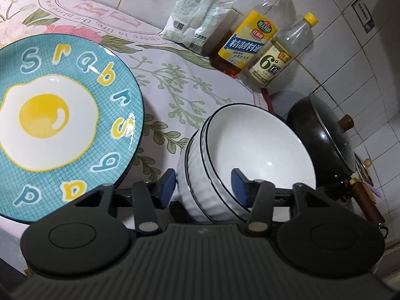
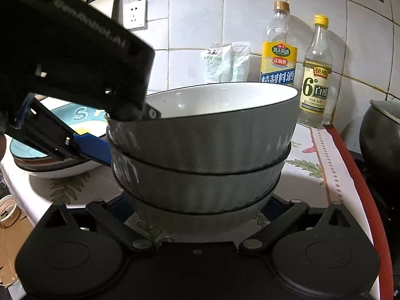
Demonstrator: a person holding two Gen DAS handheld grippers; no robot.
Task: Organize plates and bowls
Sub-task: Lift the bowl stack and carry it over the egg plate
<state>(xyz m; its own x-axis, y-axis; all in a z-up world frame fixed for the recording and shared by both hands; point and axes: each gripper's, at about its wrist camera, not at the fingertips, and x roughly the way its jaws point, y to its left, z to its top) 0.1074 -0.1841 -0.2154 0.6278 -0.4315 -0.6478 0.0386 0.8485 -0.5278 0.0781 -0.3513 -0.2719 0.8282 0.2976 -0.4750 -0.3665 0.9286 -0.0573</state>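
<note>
Bowls [image 2: 200, 150]: nested stack of three, sitting on the cloth [image 1: 175, 80] between the egg plate [image 1: 62, 125] and the wok [image 1: 325, 145]. Left gripper [image 1: 202, 187] straddles the top rim, one pad outside the wall and one inside; can't tell if it's actually clamped or just around the rim. Right gripper [image 2: 195, 200] is spread wide on either side of the stack's base, released, with no visible squeeze. Risks: a one-sided rim pinch probably lifts only the top bowl or tilts the whole stack, so the glazed bowls could slide apart and chip. If the right claw stays loose, nothing supports the base. A swing to the left could knock the plate, which itself rests on other plates. To the right, the stack sits near the cloth's edge and the wok, so a shove could push it off.
</note>
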